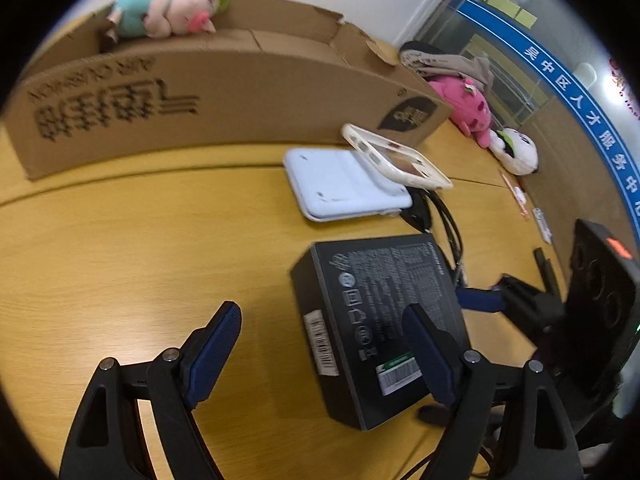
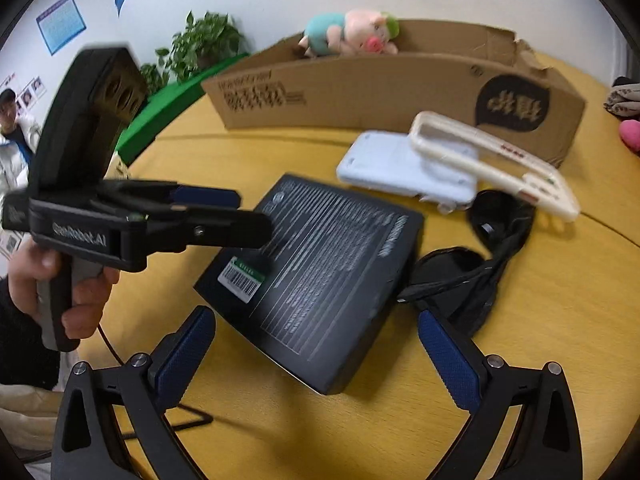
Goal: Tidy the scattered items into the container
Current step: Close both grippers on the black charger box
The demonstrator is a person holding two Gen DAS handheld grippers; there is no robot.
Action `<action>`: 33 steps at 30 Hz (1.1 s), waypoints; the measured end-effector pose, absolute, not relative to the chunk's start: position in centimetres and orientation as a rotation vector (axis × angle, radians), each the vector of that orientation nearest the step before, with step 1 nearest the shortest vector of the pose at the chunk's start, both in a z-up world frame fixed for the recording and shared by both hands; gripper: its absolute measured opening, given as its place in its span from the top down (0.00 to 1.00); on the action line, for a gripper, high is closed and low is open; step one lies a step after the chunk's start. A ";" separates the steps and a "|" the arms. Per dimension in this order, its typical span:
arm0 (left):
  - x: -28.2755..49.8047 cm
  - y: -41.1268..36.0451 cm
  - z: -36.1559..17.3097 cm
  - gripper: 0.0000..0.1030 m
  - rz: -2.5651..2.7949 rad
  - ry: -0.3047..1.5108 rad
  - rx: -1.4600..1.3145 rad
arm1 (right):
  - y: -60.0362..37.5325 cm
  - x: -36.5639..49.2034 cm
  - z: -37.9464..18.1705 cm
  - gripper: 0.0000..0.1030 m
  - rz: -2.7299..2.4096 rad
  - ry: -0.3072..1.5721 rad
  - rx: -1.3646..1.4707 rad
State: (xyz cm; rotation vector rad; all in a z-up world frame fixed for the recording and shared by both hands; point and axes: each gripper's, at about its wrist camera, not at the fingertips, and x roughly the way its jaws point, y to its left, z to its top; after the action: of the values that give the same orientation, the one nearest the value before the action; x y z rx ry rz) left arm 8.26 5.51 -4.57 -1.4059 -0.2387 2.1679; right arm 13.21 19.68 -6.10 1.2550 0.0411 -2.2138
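A flat black box [image 1: 372, 320] [image 2: 320, 276] lies on the yellow table. My left gripper [image 1: 320, 352] is open above its left edge, one finger over the box; in the right wrist view it [image 2: 240, 212] reaches in from the left over the box. My right gripper [image 2: 316, 360] is open, facing the box's near corner; it shows at the box's right side in the left wrist view [image 1: 480, 300]. Behind lie a light blue flat case [image 1: 344, 184] [image 2: 404, 172], a cream frame [image 1: 396, 160] [image 2: 496, 164] and black sunglasses [image 2: 476, 264]. The cardboard box [image 1: 224, 100] [image 2: 380, 92] holds a pig plush [image 1: 172, 8] [image 2: 352, 34].
A pink plush [image 1: 468, 108] and a white plush [image 1: 516, 152] lie at the table's far right, with clothing [image 1: 448, 60] behind. Black cables [image 1: 448, 220] run beside the black box. A potted plant [image 2: 200, 48] and a person [image 2: 12, 132] are at the left.
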 end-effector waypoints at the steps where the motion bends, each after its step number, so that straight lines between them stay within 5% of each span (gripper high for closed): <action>1: 8.2 5.8 -4.9 0.20 2.150 -0.255 -1.408 | 19.3 13.2 -6.3 0.00 -2.212 0.052 1.259; 9: 8.1 6.5 -5.8 0.24 2.085 -0.340 -1.384 | 15.4 13.6 -8.1 0.01 -2.262 0.331 1.272; 15: 8.7 5.8 -4.8 0.32 2.137 -0.308 -1.357 | 15.5 13.7 -7.9 0.05 -2.280 0.290 1.269; 33: 8.8 5.5 7.7 0.34 2.397 -0.110 -0.996 | 13.1 12.1 2.6 0.06 -2.421 0.433 0.948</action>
State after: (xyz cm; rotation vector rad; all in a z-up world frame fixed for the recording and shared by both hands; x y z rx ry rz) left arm 8.78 5.54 7.75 -0.9961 -0.1103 2.3969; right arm 12.06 13.07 2.55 0.9481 0.4326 -2.4208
